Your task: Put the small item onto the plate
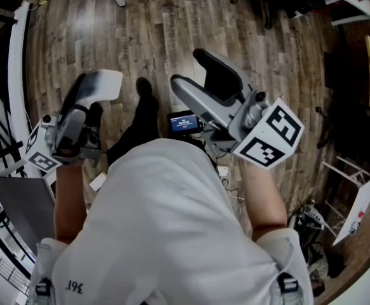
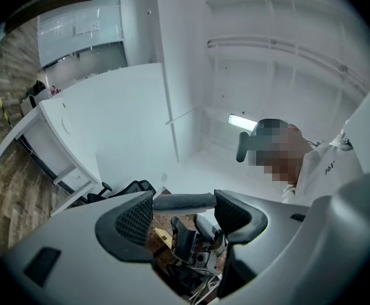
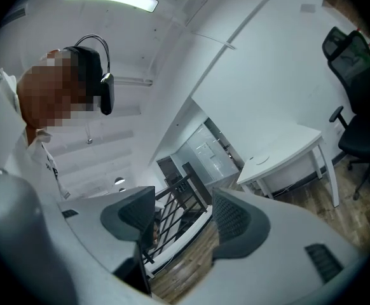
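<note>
No plate and no small item shows in any view. In the head view I look down over a person's white shirt [image 1: 172, 227] at a wooden floor [image 1: 159, 24]. My left gripper [image 1: 99, 88] is held out at the left, its tip blurred. In its own view the left gripper [image 2: 185, 211] stands open with nothing gripped, and past its gap I see the right gripper [image 2: 186, 224] further off. My right gripper [image 1: 188, 70] reaches left across the body, jaws apart. The right gripper [image 3: 184, 218] is open and empty in its own view.
A small lit screen [image 1: 183, 122] hangs in front of the person. A white desk [image 3: 280, 157], a black office chair [image 3: 356, 75] and a dark railing [image 3: 172, 215] stand in the room. Cables [image 1: 309, 218] and a white frame [image 1: 360, 208] lie at the floor's right.
</note>
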Demonstrator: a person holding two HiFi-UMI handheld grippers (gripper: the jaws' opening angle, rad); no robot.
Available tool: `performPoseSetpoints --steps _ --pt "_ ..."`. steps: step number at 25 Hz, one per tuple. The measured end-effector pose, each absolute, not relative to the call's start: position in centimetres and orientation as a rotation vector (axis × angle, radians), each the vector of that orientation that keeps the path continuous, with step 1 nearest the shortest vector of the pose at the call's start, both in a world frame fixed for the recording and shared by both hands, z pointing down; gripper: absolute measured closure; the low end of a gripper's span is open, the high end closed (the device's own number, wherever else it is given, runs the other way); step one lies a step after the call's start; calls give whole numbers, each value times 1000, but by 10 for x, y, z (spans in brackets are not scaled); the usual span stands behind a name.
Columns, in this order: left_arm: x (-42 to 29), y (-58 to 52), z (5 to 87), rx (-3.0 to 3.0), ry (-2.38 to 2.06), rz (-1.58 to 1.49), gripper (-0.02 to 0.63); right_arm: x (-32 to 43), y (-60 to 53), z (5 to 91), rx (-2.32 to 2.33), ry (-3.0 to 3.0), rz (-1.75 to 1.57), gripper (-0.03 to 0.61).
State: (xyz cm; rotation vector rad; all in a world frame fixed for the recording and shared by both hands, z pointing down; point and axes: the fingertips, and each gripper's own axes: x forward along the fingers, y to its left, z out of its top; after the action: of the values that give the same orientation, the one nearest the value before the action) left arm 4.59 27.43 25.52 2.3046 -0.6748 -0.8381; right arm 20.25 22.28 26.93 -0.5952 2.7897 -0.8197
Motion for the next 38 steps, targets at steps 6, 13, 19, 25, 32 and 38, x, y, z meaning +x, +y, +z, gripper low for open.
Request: performPoseSetpoints --steps 6,13,19,25,32,38 --pt "9 177 251 2339 -575 -779 307 136 158 248 -454 2862 -719 290" --pt "-33 81 241 2442 -449 -631 308 32 78 234 -318 3051 -519 290" --pt "-49 26 243 2543 -409 -519 307 -20 28 245 -104 3165 -519 290" --pt "-48 -66 254 2544 -430 -495 308 -31 -58 267 220 3176 -653 288" --pt "-41 -209 253 2539 -523 -512 308 -28 -197 269 542 3180 -692 290" --pt "-35 -306 255 2505 -668 -508 307 -21 -297 270 702 3185 -691 288"
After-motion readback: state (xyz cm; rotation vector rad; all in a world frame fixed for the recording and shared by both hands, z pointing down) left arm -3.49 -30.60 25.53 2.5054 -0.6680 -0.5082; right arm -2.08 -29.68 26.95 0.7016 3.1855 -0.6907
